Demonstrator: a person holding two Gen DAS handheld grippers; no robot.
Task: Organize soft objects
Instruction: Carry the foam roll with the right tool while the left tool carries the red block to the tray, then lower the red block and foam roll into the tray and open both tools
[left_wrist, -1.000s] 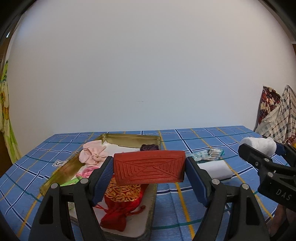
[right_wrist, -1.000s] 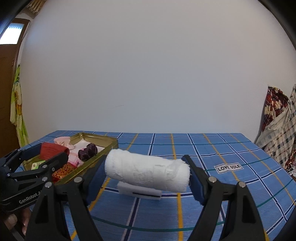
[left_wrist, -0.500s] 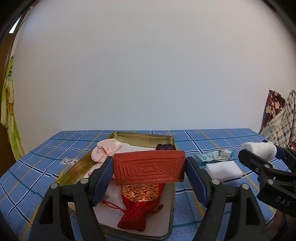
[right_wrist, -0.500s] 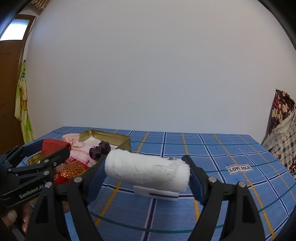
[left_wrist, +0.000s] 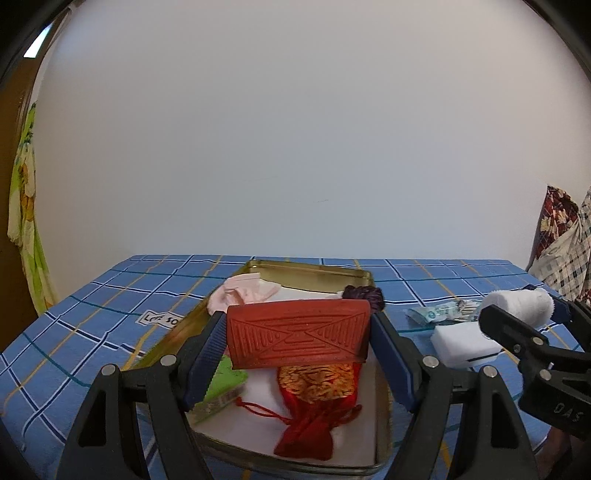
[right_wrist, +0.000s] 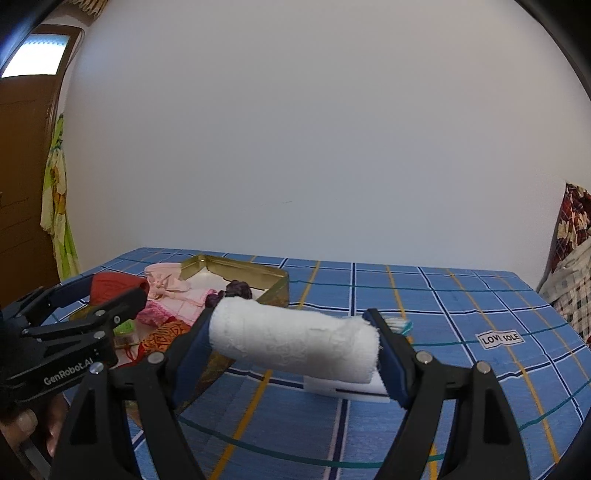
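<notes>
My left gripper (left_wrist: 297, 334) is shut on a red embossed pouch (left_wrist: 298, 332) and holds it above the gold tin tray (left_wrist: 314, 269). In the tray lie a red and gold drawstring bag (left_wrist: 314, 402), a pink cloth (left_wrist: 240, 295), a dark purple item (left_wrist: 364, 295) and a green packet (left_wrist: 221, 384). My right gripper (right_wrist: 293, 341) is shut on a rolled white towel (right_wrist: 295, 341) and holds it above the blue checked cloth, right of the tray (right_wrist: 273, 282). The towel also shows in the left wrist view (left_wrist: 521, 306).
A white flat box (left_wrist: 461, 341) and a toothbrush packet (left_wrist: 439, 312) lie on the cloth right of the tray. A white wall stands behind the table. Patterned fabric (left_wrist: 565, 236) hangs at the far right, a green garment (left_wrist: 26, 221) at the left.
Both grippers have swung to the left with their loads still held. The tray now sits more centred under the left gripper and closer to the right gripper.
</notes>
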